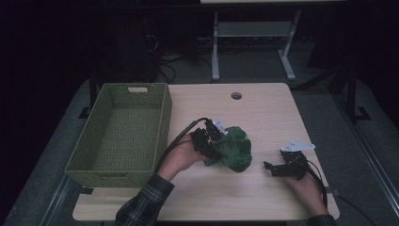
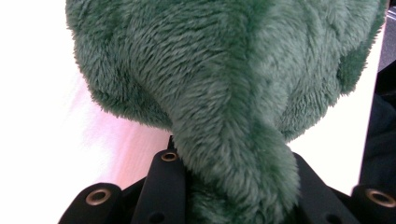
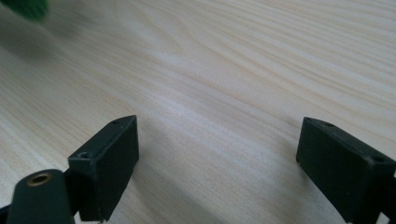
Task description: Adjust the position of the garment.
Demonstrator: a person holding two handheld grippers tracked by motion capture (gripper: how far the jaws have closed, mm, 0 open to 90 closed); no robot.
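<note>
Green plush, a soft toy (image 1: 234, 149), sits near the middle of the table (image 1: 263, 108), pinched by the left gripper (image 1: 212, 141); no label or writing can be read anywhere. The left gripper view shows its jaws clamped on a fold of fur. The right gripper (image 1: 272, 167) rests by the table's right edge, jaws spread over bare wood. The high view shows a woven green basket (image 1: 121, 132) at the left edge
</note>
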